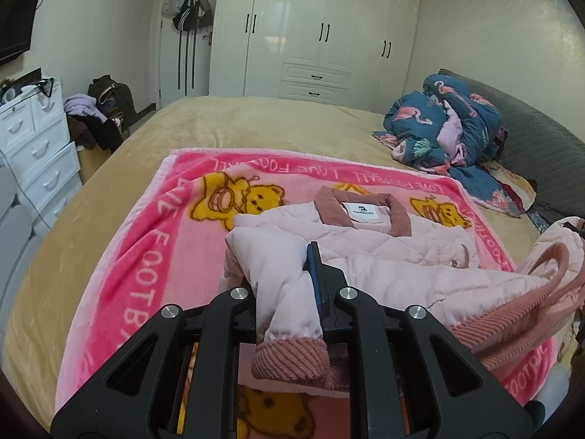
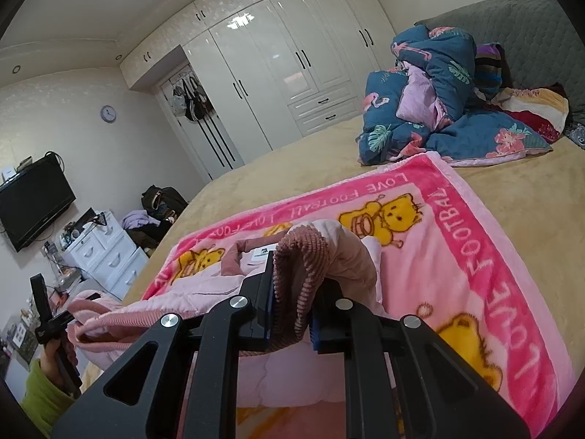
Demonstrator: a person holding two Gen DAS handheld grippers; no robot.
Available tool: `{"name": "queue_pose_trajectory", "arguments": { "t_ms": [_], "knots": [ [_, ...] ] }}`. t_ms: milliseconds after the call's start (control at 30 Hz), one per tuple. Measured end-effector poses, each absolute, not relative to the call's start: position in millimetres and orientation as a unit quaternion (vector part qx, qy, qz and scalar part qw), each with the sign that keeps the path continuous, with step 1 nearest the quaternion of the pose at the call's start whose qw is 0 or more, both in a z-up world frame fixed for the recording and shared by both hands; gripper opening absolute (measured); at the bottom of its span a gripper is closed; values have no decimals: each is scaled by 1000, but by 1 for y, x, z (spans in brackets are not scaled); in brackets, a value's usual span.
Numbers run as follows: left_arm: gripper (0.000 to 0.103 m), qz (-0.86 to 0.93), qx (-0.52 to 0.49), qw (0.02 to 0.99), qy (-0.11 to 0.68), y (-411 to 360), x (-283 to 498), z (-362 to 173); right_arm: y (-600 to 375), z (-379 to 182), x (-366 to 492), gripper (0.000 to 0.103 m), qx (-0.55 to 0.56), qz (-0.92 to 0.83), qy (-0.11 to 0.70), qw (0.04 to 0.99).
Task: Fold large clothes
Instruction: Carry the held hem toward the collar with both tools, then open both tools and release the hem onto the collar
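Observation:
A pale pink quilted jacket (image 1: 384, 252) with a dusty-pink corduroy collar (image 1: 360, 210) lies on a pink bear-print blanket (image 1: 153, 241) on the bed. My left gripper (image 1: 289, 285) is shut on one sleeve just above its corduroy cuff (image 1: 289, 360). My right gripper (image 2: 292, 303) is shut on the other sleeve's corduroy cuff (image 2: 298, 274), held up off the blanket. The jacket body (image 2: 204, 285) sags between both grippers. The left gripper also shows at the left edge of the right wrist view (image 2: 49, 322).
The blanket (image 2: 457, 256) lies on a tan bedspread (image 1: 256, 120). A bundled blue flamingo quilt (image 1: 442, 124) sits near the grey headboard (image 1: 541, 135). A white wardrobe (image 1: 318, 29), white drawers (image 1: 33, 146) and a clothes-covered chair (image 1: 98, 113) stand beyond the bed.

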State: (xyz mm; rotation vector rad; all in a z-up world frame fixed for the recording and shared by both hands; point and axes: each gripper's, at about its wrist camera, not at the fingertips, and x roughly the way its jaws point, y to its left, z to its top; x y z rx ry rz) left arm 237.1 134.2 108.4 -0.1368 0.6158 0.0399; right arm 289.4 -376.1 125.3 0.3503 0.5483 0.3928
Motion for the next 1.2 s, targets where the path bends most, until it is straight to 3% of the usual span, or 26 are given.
{"name": "queue_pose_trajectory", "arguments": {
  "t_ms": [533, 733, 833, 900, 933, 967, 1100, 1200],
  "knots": [
    [11, 52, -76, 929, 359, 155, 321, 70, -361, 86, 400, 14, 175, 160, 335, 912],
    [12, 60, -82, 913, 395, 161, 356, 44, -357, 56, 446, 19, 200, 159, 377, 890],
    [12, 64, -89, 909, 403, 162, 366, 35, -362, 43, 461, 32, 246, 176, 388, 871],
    [13, 64, -96, 906, 408, 163, 371, 29, -368, 37, 466, 55, 283, 192, 383, 858],
    [13, 63, -99, 905, 409, 164, 373, 27, -372, 37, 465, 73, 291, 190, 377, 858],
    [13, 63, -101, 904, 411, 164, 374, 26, -373, 39, 462, 78, 291, 187, 370, 863],
    [19, 54, -123, 902, 409, 166, 375, 28, -368, 37, 450, 82, 244, 187, 373, 875],
    [29, 43, -150, 901, 404, 168, 371, 35, -356, 28, 435, 85, 171, 171, 382, 892]
  ]
}}
